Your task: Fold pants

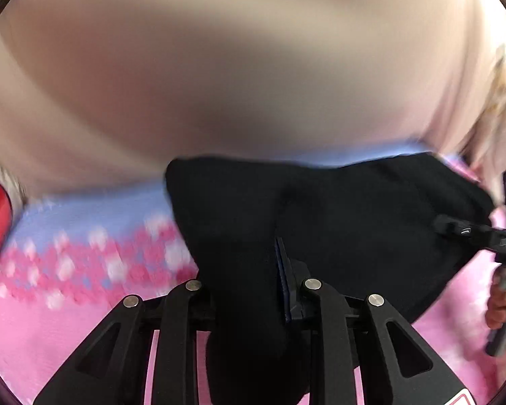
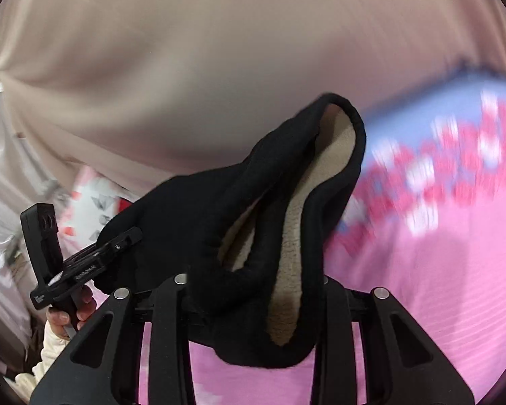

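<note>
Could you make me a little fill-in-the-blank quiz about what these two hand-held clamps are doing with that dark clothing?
1. Both grippers are shut on the ____ pants.
2. The pants' lining is ____ in colour.
3. Beneath the pants lies a mostly ____ blanket.
4. In the right wrist view, the left gripper appears at the picture's ____ side.

Missing words: black; beige; pink; left

Soft even indoor light, heavy motion blur, fisheye warp

Beige backdrop (image 1: 219,67) and pink patterned cover (image 2: 438,168) smear badly; black pants (image 2: 253,219) stay sharper up close; dark vignette rings both views; no glare.
</note>
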A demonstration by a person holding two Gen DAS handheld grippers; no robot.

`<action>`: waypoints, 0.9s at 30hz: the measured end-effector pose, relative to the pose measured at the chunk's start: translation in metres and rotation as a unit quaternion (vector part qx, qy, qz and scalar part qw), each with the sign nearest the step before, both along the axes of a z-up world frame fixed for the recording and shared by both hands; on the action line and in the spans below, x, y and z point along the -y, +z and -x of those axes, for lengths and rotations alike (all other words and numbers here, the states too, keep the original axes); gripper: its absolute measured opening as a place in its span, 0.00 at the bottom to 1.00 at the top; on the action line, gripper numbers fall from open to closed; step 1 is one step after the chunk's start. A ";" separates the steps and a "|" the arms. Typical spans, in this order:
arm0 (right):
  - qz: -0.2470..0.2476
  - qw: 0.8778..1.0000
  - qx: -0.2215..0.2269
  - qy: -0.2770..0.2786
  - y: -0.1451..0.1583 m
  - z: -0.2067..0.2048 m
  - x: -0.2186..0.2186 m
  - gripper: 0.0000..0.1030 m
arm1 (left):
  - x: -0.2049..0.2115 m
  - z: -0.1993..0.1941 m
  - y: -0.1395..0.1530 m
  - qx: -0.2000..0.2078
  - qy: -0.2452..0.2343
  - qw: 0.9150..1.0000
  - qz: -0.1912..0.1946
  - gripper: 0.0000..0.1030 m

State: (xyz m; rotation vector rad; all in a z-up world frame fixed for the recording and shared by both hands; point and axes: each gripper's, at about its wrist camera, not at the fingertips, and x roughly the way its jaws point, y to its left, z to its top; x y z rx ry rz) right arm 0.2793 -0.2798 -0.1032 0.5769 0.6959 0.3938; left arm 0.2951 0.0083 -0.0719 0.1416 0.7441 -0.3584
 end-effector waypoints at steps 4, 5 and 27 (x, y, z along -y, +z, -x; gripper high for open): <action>-0.031 0.999 -0.033 -0.002 -0.032 -0.002 0.012 0.48 | -0.008 -0.008 -0.041 -0.001 0.017 0.999 -0.027 0.37; -0.026 0.999 -0.040 -0.006 -0.029 0.002 0.016 0.53 | -0.007 -0.003 -0.041 0.010 0.016 0.999 -0.043 0.45; 0.157 0.987 -0.022 -0.017 0.008 -0.051 -0.018 0.00 | 0.009 -0.055 -0.038 0.005 0.126 0.986 -0.113 0.74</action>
